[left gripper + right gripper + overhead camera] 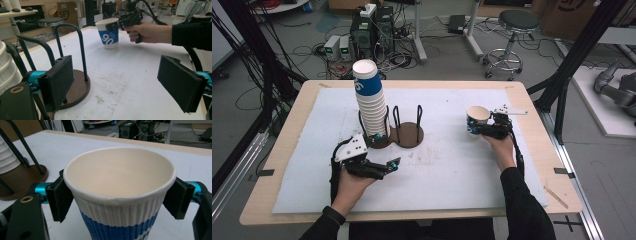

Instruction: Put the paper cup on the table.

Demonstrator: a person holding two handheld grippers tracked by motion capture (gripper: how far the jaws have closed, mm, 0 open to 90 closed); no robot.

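Work in hand: a single paper cup [477, 120] stands upright on the counter [447, 170], on the right half of the white mat, well apart from the two round wooden stands.
Right claw [473, 127]: it comes at the cup level, with one jaw on each side of the ribbed wall just under the rim; in the right gripper view the pads [60, 200] lie against or just beside the paper, so I read it as grasping the cup, though the hold looks light.
Left claw [393, 163]: released, jaws standing wide with nothing between them; it rests low on the mat in front of the stands, pointing toward the right.
Cup's axis: upright, mouth up, base on the mat as far as the left gripper view [108, 32] shows.
Stack of cups [370, 100]: tall, mouths down, leaning a little, seated on the left stand [379, 141] between its wire loops.
Empty stand [408, 134]: touching the left stand on its right side, two wire loops upright, nothing on it.
Key relation: from the held cup, both stands lie to the left and slightly nearer the person; the empty stand is the closer of the two.
Nearer hand: the right hand [501, 150] owns the cup; the left hand [349, 185] is nearer the stands and the stack.
Judgement: the next move likely carries the cup leftward, and it must clear the wire loops from above.
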